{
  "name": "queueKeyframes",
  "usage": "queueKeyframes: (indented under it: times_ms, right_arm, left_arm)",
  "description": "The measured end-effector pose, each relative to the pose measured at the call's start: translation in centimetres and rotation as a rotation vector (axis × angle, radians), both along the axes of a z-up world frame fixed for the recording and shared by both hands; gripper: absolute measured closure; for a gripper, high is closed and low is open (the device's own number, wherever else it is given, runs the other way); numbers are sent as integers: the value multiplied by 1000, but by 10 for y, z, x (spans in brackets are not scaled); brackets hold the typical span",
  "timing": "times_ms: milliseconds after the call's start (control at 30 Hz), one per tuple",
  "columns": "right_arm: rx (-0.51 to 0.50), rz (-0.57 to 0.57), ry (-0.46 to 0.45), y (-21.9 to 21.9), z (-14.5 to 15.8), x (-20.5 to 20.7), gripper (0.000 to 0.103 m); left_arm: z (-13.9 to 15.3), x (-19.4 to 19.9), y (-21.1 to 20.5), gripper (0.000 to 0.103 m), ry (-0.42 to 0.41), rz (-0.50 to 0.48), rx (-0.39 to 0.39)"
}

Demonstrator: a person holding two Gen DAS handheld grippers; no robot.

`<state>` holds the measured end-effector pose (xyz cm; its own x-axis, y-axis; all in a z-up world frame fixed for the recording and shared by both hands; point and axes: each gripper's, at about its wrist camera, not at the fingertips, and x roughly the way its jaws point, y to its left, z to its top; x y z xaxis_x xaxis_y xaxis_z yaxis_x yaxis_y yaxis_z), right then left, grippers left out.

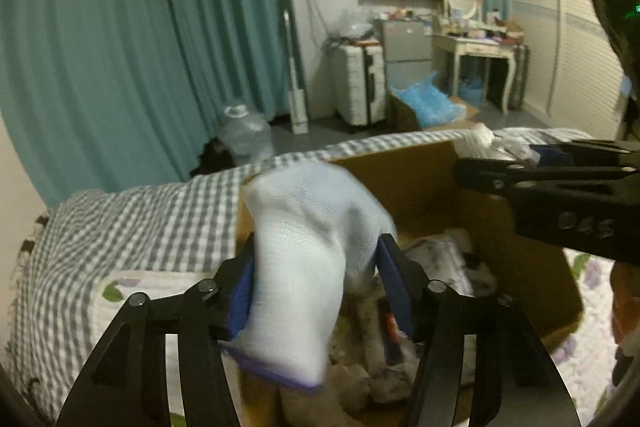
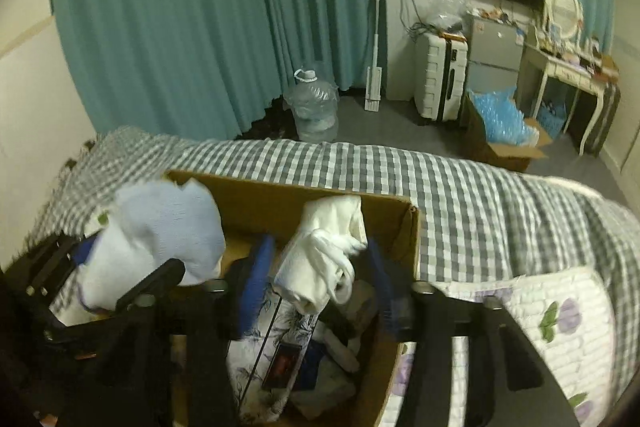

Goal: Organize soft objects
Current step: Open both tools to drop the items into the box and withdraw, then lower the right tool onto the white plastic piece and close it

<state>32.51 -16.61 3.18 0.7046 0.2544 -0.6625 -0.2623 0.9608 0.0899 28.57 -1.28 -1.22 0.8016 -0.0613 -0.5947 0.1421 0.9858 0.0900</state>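
Observation:
A cardboard box (image 1: 412, 179) sits on the bed, with soft clothes inside. My left gripper (image 1: 316, 287) holds a pale blue sock (image 1: 312, 239) over the box's left side, jaws wide with the sock between the blue pads. The sock also shows in the right wrist view (image 2: 168, 227). My right gripper (image 2: 316, 279) is over the box (image 2: 384, 215) with a white sock (image 2: 324, 259) hanging between its blue pads, jaws apart. The right gripper also shows in the left wrist view (image 1: 560, 183), at the right above the box.
The bed has a grey checked cover (image 2: 480, 195) and a floral quilt (image 2: 560, 311). Beyond it stand a water jug (image 2: 314, 107), a white suitcase (image 2: 440, 79), a box of blue plastic (image 2: 504, 131), a dressing table (image 1: 476, 43) and teal curtains (image 1: 120, 27).

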Motion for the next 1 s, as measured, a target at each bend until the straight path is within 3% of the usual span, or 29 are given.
queueKeyframes:
  times_ms: [33, 100, 333, 433, 533, 567, 600, 700, 833, 1000]
  right_arm:
    - [12, -12, -2, -4, 1, 0, 25]
    - [26, -35, -21, -11, 8, -5, 24]
    - [-28, -79, -107, -25, 67, -48, 16]
    - [-61, -76, -165, -28, 105, -84, 11]
    - [-98, -71, -217, -29, 143, -125, 11]
    - [-109, -74, -238, -29, 154, -138, 10]
    - [-123, -86, -263, -29, 166, -154, 9]
    - [-138, -119, -345, -32, 198, -207, 2]
    - [-128, -120, -391, -33, 228, -270, 1]
    - [-128, -97, -415, -24, 237, -325, 1]
  left_arm:
    - [-1, 0, 1, 37, -5, 9, -3]
    - [2, -1, 5, 28, -14, 15, -22]
    - [45, -25, 4, 28, -82, 44, 7]
    - [86, -59, 8, 28, -213, 96, 20]
    - [133, -99, 14, 27, -284, 79, 3]
    - [149, -114, 16, 25, -311, 72, -3]
    - [161, -129, 17, 15, -338, 73, -5]
    - [196, -180, 20, 13, -424, 75, -12]
    - [224, -233, 26, 12, -479, 105, -48]
    - [234, -281, 28, 12, -490, 90, -72]
